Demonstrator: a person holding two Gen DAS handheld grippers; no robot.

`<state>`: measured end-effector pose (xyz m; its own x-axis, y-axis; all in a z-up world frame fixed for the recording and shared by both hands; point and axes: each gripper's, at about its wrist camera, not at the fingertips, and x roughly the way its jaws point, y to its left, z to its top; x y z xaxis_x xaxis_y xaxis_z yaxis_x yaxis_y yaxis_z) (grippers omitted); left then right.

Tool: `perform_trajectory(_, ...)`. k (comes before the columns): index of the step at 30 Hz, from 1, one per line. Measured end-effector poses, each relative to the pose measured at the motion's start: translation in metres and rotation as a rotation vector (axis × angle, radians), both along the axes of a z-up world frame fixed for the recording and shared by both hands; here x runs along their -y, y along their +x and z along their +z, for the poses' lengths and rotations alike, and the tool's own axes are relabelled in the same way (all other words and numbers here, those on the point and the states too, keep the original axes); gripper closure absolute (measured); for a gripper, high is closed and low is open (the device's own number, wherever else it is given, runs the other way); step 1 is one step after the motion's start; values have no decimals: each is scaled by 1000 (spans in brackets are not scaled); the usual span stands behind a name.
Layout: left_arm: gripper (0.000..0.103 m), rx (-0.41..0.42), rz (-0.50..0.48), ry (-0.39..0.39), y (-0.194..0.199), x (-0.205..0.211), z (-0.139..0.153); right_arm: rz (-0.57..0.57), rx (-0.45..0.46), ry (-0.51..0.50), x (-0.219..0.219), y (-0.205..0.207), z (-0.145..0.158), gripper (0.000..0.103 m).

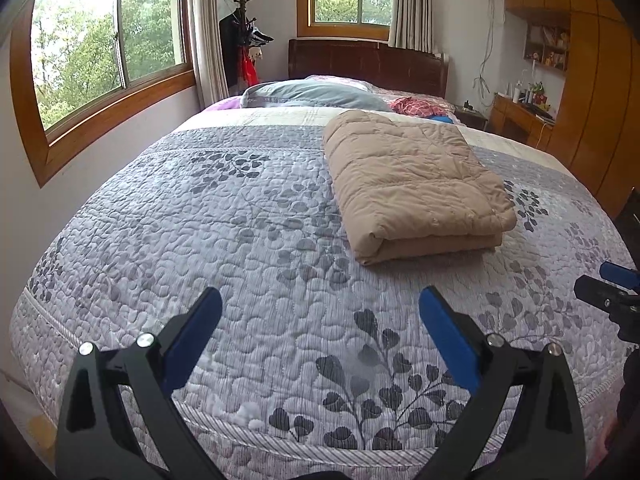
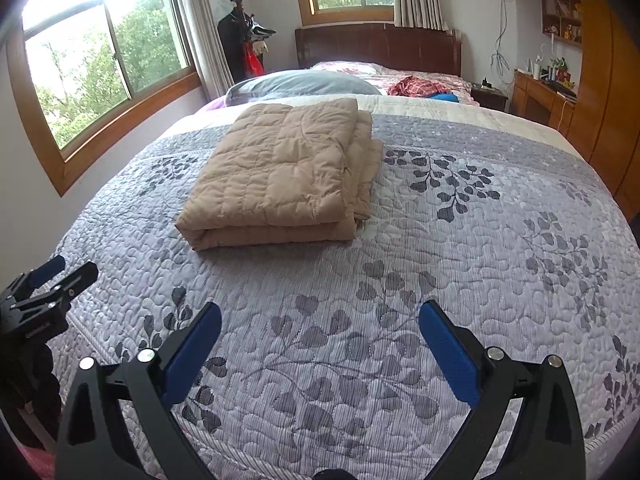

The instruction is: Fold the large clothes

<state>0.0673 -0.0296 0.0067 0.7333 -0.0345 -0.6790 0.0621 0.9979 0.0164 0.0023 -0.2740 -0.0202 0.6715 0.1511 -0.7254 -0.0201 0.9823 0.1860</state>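
- Hovering above the near end of the bed, the left gripper point(image 1: 320, 300) has its two blue-padded fingers point(image 1: 198, 332) spread wide apart, with nothing between them but the bedspread below.
- The right gripper point(image 2: 320, 314) is the same: fingers splayed wide, blue pads point(image 2: 450, 354) facing inward, nothing held and no contact with any cloth.
- Each claw shows in the other's camera: the right one pokes in at the right edge of the left wrist view, and the left one sits at the left edge of the right wrist view.
- Beneath both lies a grey and lilac quilted bedspread point(image 1: 240, 240) printed with dark leafy sprigs, spread flat over the bed.
- Further up the bed, well apart from both grippers, rests the tan quilted garment point(image 1: 412, 184), folded into a thick rectangular bundle with its folded edge toward the cameras; in the right wrist view its stacked layers show along the right side point(image 2: 280, 184).
- Beyond it lie a grey-blue pillow point(image 1: 312, 94), a red checked cloth point(image 1: 416, 105) and a dark wooden headboard point(image 1: 368, 62).
- A wood-framed window point(image 1: 108, 48) fills the left wall, a coat stand point(image 1: 244, 36) stands in the corner, and wooden cabinets point(image 1: 592, 92) line the right side.
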Motion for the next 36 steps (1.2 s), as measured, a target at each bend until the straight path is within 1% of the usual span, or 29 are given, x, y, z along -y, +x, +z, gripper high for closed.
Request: perform_trajectory(36,5,0,2,10,1,0,-1,10,-6,3,0,3,-3,4)
